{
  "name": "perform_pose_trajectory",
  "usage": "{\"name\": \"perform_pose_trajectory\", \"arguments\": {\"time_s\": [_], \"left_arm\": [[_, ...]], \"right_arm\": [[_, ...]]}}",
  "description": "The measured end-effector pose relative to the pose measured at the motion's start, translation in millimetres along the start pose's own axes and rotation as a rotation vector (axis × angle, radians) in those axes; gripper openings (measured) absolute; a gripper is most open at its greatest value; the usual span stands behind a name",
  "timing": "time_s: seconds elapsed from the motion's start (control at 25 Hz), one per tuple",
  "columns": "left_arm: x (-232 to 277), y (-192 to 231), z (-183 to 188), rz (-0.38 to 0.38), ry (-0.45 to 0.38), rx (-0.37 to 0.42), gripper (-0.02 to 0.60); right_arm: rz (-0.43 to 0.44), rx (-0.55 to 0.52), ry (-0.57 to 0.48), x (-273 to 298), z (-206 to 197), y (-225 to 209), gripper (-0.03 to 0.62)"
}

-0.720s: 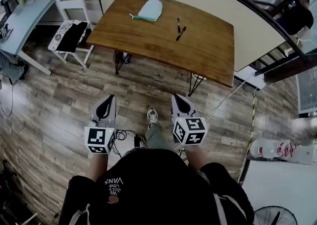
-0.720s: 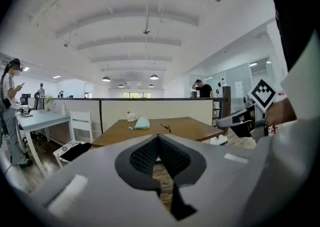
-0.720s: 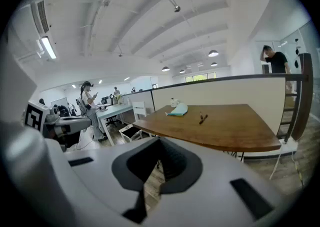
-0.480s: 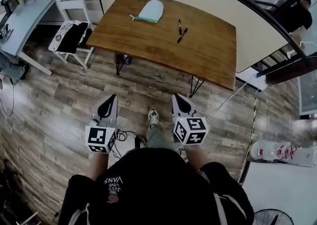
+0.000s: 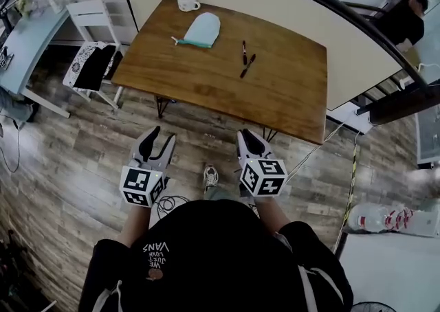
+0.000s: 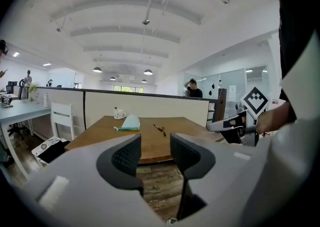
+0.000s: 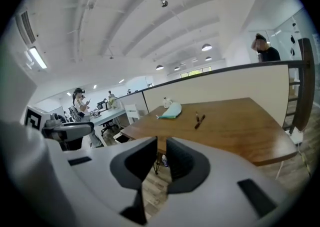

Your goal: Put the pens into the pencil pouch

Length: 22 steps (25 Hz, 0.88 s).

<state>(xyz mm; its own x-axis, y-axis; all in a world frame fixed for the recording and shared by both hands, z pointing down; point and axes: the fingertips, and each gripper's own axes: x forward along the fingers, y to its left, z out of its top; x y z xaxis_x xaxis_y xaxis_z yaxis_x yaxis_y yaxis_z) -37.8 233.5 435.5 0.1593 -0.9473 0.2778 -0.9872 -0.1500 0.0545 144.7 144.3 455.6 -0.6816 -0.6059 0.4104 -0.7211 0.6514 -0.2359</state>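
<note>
Plainly, the jaws of the left gripper (image 5: pixel 162 135) (image 6: pixel 155 146) are spread wide, and nothing is held between them; only the floor (image 5: pixel 82 166) and the near part of the table (image 5: pixel 206 77) (image 6: pixel 100 131) are seen through the gap. The jaws of the right gripper (image 5: pixel 244 133) (image 7: pixel 161 158) are drawn almost together, with only a narrow slit left between the pads, and nothing is gripped there either.

Both grippers are held side by side above the floor on the near side of the table, short of its edge. A shoe (image 5: pixel 210 176) is seen on the floor between them.

On the table (image 7: pixel 235 131), the two pens (image 5: pixel 245 58) (image 6: pixel 160 129) (image 7: pixel 199 119) are laid just beside each other, towards the far side and close to the middle. The pencil pouch (image 5: pixel 203 29) (image 6: pixel 130 122) (image 7: pixel 171 111), pale blue, is laid flat to the left of the pens, apart from them. A white mug (image 5: pixel 185 1) (image 6: pixel 119 114) (image 7: pixel 167 102) is set beyond the pouch, at the far left corner.

A white chair (image 5: pixel 93 15) is placed to the left of the table, and a dark garment (image 5: pixel 93 56) is draped over a second seat just nearer.
</note>
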Motion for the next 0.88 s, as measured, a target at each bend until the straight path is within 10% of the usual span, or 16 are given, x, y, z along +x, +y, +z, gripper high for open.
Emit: {"name": "perform_pose_trajectory", "arguments": {"time_s": [0.24, 0.88], "left_arm": [[58, 6, 13, -0.016, 0.023, -0.002, 0.179], [134, 41, 13, -0.026, 0.066, -0.031, 0.184]], "right_arm": [[0.008, 0.042, 0.006, 39, 17, -36, 0.118], [-0.034, 0.071, 0.066, 109, 31, -82, 0.121]]}}
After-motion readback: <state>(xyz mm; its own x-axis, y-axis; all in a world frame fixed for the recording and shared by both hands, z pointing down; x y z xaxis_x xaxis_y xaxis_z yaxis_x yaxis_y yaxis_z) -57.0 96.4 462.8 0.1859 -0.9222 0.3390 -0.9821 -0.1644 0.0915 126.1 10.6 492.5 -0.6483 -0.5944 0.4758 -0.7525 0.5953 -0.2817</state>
